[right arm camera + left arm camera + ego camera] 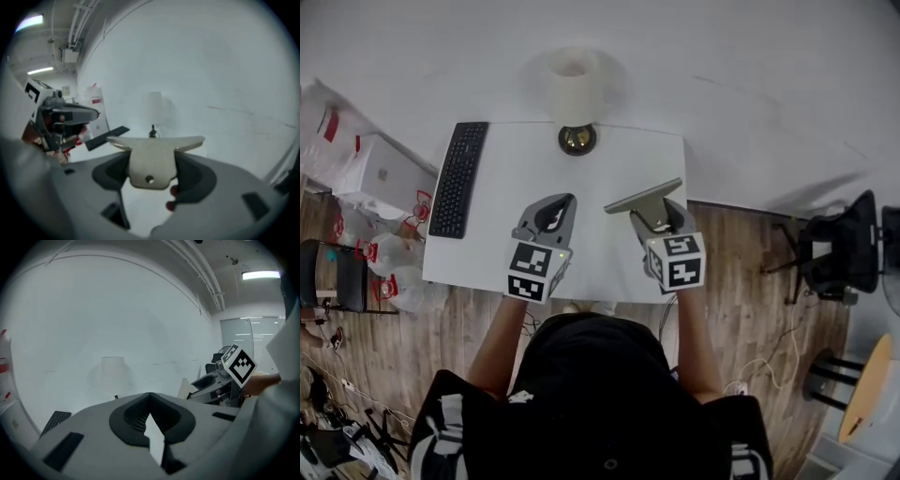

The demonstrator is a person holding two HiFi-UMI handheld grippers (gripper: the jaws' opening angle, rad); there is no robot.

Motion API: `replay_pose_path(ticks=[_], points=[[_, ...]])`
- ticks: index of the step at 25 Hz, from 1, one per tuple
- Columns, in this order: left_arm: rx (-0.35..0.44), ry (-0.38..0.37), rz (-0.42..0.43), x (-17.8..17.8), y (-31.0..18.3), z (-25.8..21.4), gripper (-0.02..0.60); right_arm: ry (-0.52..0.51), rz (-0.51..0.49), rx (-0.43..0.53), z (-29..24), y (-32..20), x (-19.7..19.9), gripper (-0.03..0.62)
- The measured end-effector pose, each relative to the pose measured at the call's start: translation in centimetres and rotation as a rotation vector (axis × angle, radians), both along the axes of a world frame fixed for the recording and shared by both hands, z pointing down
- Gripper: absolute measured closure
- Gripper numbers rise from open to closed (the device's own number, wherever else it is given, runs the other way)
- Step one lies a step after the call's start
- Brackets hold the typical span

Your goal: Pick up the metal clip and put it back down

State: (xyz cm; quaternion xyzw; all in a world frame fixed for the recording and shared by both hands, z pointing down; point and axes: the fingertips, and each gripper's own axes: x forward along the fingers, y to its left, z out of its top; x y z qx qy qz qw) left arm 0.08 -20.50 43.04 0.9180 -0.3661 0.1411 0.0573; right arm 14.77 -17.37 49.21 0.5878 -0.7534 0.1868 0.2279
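The metal clip (642, 198), a flat grey T-shaped plate with a small hole, is held over the right half of the white table (619, 159). My right gripper (657, 212) is shut on it. In the right gripper view the clip (152, 157) fills the space between the dark pads, its wide bar sticking out past the tips. My left gripper (565, 201) hovers beside it to the left, shut with nothing in it. In its own view the left gripper (150, 398) has its fingertips meeting.
A black keyboard (457, 178) lies along the table's left side. A lamp with a white shade (574, 86) stands at the far edge. White bags (389, 258) and a box crowd the floor at left; a black chair (839, 248) stands at right.
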Motion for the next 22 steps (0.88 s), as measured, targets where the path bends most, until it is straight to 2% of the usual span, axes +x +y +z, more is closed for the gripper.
replay_pose_path(ticks=[6, 15, 22], points=[[0.049, 0.028, 0.014, 0.1, 0.2, -2.4, 0.56, 0.051, 0.007, 0.119, -5.7, 0.7, 0.0, 0.304], [0.13, 0.029, 0.014, 0.1, 0.9, -5.4, 0.56, 0.067, 0.033, 0.306, -12.9, 1.7, 0.5, 0.304], [0.189, 0.038, 0.037, 0.7, 1.7, -7.4, 0.56, 0.067, 0.039, 0.355, -14.1, 2.1, 0.8, 0.304]])
